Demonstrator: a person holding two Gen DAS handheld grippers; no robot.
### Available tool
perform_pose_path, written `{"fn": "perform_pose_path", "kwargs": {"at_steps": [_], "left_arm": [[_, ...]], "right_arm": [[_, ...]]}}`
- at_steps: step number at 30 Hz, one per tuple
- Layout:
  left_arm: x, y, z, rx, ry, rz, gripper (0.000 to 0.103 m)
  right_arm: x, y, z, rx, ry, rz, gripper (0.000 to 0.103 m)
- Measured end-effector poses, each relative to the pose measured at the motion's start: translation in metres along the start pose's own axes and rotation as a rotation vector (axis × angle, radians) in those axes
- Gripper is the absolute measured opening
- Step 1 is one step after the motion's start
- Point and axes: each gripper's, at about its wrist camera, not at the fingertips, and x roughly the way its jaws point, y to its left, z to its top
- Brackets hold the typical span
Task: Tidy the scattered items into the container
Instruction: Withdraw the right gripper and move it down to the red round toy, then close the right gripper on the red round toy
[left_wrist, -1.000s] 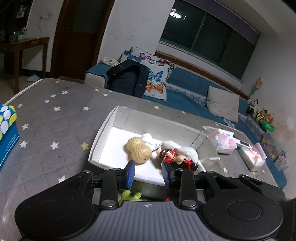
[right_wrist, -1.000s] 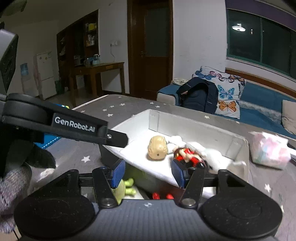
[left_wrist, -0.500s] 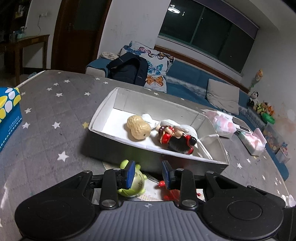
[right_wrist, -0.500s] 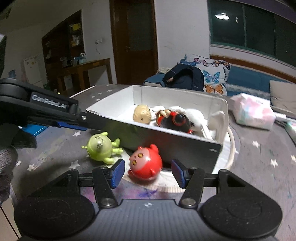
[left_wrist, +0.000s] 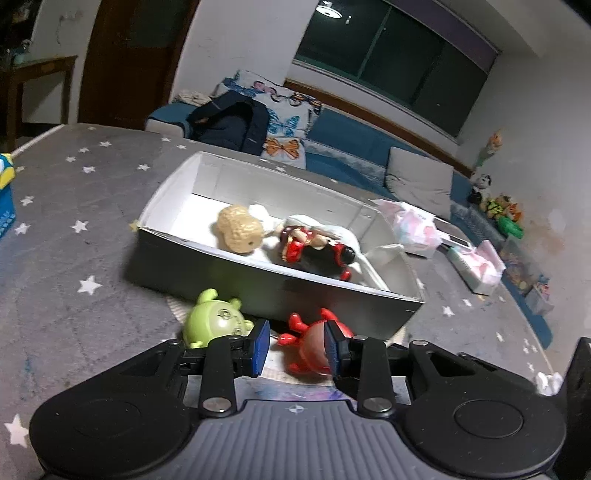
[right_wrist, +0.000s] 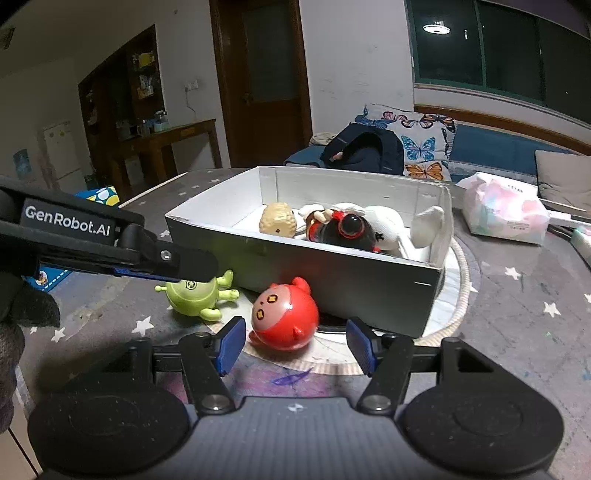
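Observation:
A white box on the grey star cloth holds a tan peanut toy, a red-black figure and a white plush. A green toy and a red round toy lie in front of the box. My left gripper is open, its jaws around the red toy without closing on it; it also shows in the right wrist view. My right gripper is open, just before the red toy.
A round mat lies under the box. Pink tissue packs sit to the right. A blue box stands at the left edge. A sofa with a dark backpack is behind.
Both grippers have dropped from above the box to its near side. The green and red toys came into view, and the left jaws now straddle the red toy.

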Motion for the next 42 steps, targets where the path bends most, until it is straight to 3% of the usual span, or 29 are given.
{"fn": "perform_pose_path", "kwargs": {"at_steps": [12, 24, 31, 42], "left_arm": [[0.029, -0.011, 0.013, 0.022, 0.073, -0.037, 0.035], [0.055, -0.009, 0.014, 0.027, 0.124, -0.022, 0.036], [0.058, -0.007, 0.015, -0.004, 0.166, -0.084, 0.035], [0.024, -0.005, 0.027, -0.036, 0.097, -0.155, 0.035]], "right_arm": [[0.030, -0.001, 0.003, 0.021, 0.040, 0.013, 0.061], [0.044, -0.009, 0.000, 0.068, 0.072, 0.063, 0.049], [0.041, -0.008, -0.001, 0.074, 0.074, 0.079, 0.049], [0.013, 0.004, 0.017, 0.008, 0.011, 0.094, 0.049]]}}
